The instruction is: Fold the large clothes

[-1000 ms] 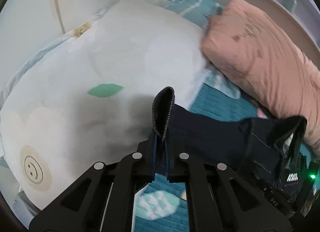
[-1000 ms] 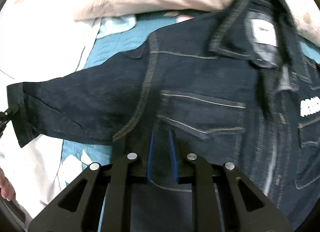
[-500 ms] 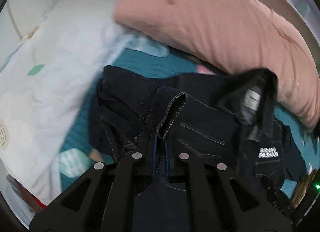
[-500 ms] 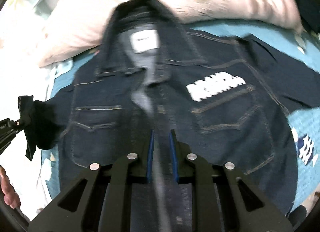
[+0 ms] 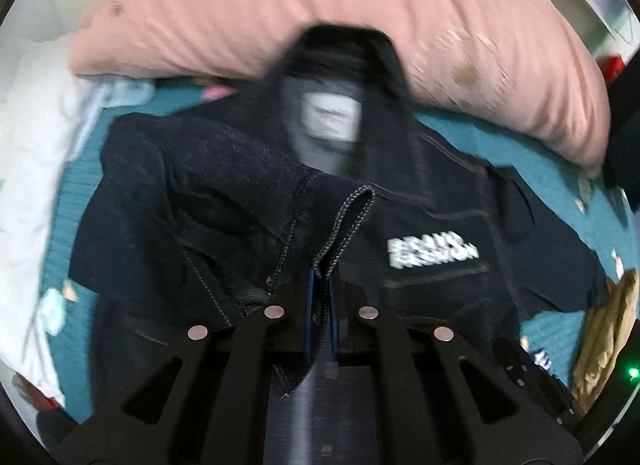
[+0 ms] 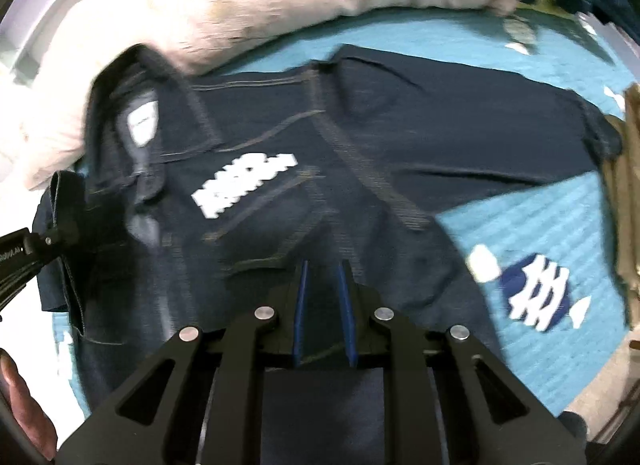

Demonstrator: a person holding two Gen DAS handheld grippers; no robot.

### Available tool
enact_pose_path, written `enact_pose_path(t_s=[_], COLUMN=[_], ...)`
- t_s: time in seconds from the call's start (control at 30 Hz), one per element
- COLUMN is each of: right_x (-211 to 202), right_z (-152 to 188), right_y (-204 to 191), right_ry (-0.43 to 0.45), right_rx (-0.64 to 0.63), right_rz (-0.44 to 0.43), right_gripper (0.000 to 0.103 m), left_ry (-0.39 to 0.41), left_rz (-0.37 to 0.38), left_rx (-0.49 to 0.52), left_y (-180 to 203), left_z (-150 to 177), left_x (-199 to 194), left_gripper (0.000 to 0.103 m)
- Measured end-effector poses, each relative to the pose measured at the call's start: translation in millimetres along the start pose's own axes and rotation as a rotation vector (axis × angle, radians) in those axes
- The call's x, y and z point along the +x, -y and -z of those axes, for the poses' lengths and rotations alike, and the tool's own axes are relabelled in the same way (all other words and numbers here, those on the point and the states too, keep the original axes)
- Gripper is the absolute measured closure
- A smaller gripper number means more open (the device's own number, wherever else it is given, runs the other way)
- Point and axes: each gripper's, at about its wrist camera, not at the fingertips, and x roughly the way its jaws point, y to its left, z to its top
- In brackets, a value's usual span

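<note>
Here the sleeve-in fold is being made on the dark denim jacket (image 5: 460, 233), which is lying front-up on the teal bed cover (image 6: 540, 205) with its collar against the pink pillow (image 5: 320, 17). The left tongs (image 5: 322, 285) are pinching the cuff (image 5: 352, 217) tight between nearly closed blue pads, carrying that sleeve across the chest. The right tongs (image 6: 323, 285) are standing only slightly apart; dark cloth is filling the gap, but whether the pads are gripping it I cannot tell. The next move, I judge, is calling for laying the cuff down flat across the front and letting go, without dragging the body out of square. The right view is showing the other sleeve (image 6: 500, 129) lying stretched out, a tan garment (image 6: 628, 205) beside its cuff, and the left tongs arriving from the edge; the left view is showing the pinch itself and the neck label (image 5: 330, 117).
</note>
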Motion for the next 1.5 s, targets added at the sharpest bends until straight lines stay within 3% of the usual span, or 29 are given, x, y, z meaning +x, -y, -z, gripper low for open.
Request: enact_pose_path(t_s=[0.13, 0.27, 0.37, 0.4, 0.43, 0.47, 0.57, 0.63, 0.8, 0.93, 1.1, 1.17, 1.2, 1.3, 1.33, 1.37, 1.43, 1.5], right_x=[5, 9, 9, 8, 8, 8, 5, 3, 0, -9, -31, -43, -50, -61, -66, -69, -70, -66], right_z=[3, 2, 3, 4, 5, 5, 5, 4, 2, 1, -15, -26, -33, -49, -54, -58, -66, -74], right_y=[33, 50, 52, 51, 50, 50, 50, 53, 57, 64, 83, 93, 102, 124, 135, 144, 161, 174], right_ry=[-0.012, -0.019, -0.023, -0.02, -0.019, -0.019, -0.015, -0.005, 0.006, 0.035, 0.086, 0.128, 0.157, 0.2, 0.225, 0.248, 0.264, 0.254], right_rx=[0.044, 0.08, 0.069, 0.065, 0.062, 0.06, 0.059, 0.07, 0.088, 0.105, 0.16, 0.178, 0.203, 0.253, 0.277, 0.295, 0.327, 0.339], right_rz=[0.021, 0.02, 0.008, 0.008, 0.009, 0.01, 0.002, 0.004, 0.012, 0.013, -0.028, 0.004, 0.026, 0.048, 0.07, 0.104, 0.177, 0.182], right_gripper=[0.088, 0.088, 0.088, 0.088, 0.088, 0.088, 0.088, 0.088, 0.088, 0.088, 0.088, 0.087, 0.083, 0.048, 0.041, 0.04, 0.039, 0.039], left_ry=[-0.029, -0.063, -0.104, -0.134, -0.166, -0.179, -0.16, -0.141, -0.098, -0.05, -0.071, -0.086, -0.091, -0.118, -0.124, -0.13, -0.148, -0.164], left_rz=[0.033, 0.008, 0.005, 0.005, -0.007, -0.016, 0.009, 0.045, 0.112, 0.111, 0.126, 0.123, 0.127, 0.149, 0.152, 0.154, 0.159, 0.168], left_rx=[0.054, 0.07, 0.111, 0.146, 0.175, 0.189, 0.206, 0.232, 0.222, 0.192, 0.213, 0.226, 0.228, 0.236, 0.236, 0.236, 0.246, 0.251], left_y=[40, 63, 77, 84, 88, 91, 96, 98, 89, 79, 87, 95, 102, 119, 125, 132, 144, 152], left_z=[4, 6, 9, 10, 11, 13, 14, 15, 13, 4, 8, 13, 15, 18, 18, 17, 15, 14], left_x=[22, 46, 67, 76, 83, 86, 78, 66, 30, 9, 12, 19, 23, 35, 39, 43, 51, 58], left_gripper=[0.096, 0.095, 0.079, 0.067, 0.042, 0.034, 0.029, 0.02, 0.019, 0.019, 0.02, 0.02, 0.02, 0.02, 0.021, 0.022, 0.037, 0.046])
